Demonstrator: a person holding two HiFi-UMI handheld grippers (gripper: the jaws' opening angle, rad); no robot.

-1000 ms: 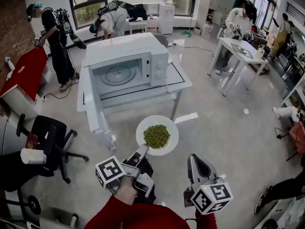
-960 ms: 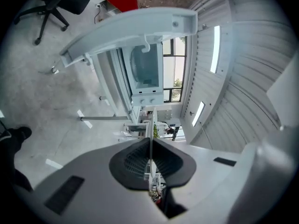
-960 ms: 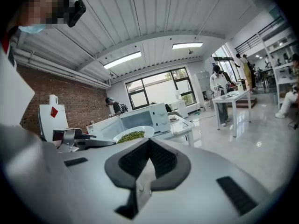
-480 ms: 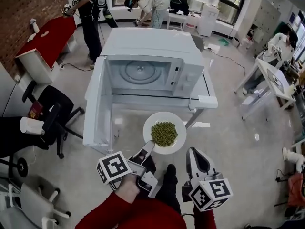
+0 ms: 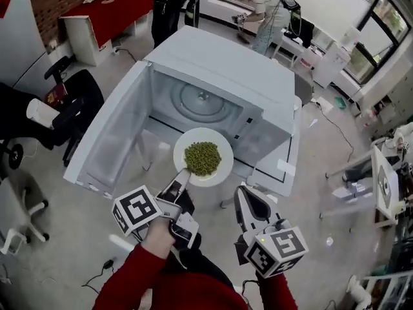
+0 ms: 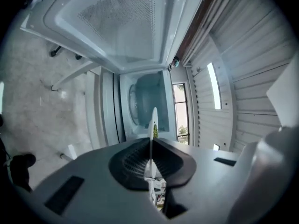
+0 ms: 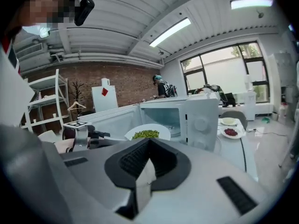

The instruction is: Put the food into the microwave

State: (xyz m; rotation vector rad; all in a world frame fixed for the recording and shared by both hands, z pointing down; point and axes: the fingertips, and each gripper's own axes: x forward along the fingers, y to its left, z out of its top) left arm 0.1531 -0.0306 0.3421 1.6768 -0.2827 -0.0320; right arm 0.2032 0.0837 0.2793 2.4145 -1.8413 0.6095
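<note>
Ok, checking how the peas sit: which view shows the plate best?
The head view: it looks down on the whole plate, peas heaped in its middle. The left gripper view shows the plate only edge-on between the jaws. The right gripper view sees the plate low and small, its near edge hidden.

No legible text, markings perhaps too blurred

The near rim of the plate [image 5: 218,141] is hidden inside the jaws of the left gripper [image 5: 181,176]. In the left gripper view the plate is only a thin white line. The microwave [image 5: 222,66] hides most of the desk [image 5: 279,176]. A person [image 5: 169,2] is cut off at the top.
</note>
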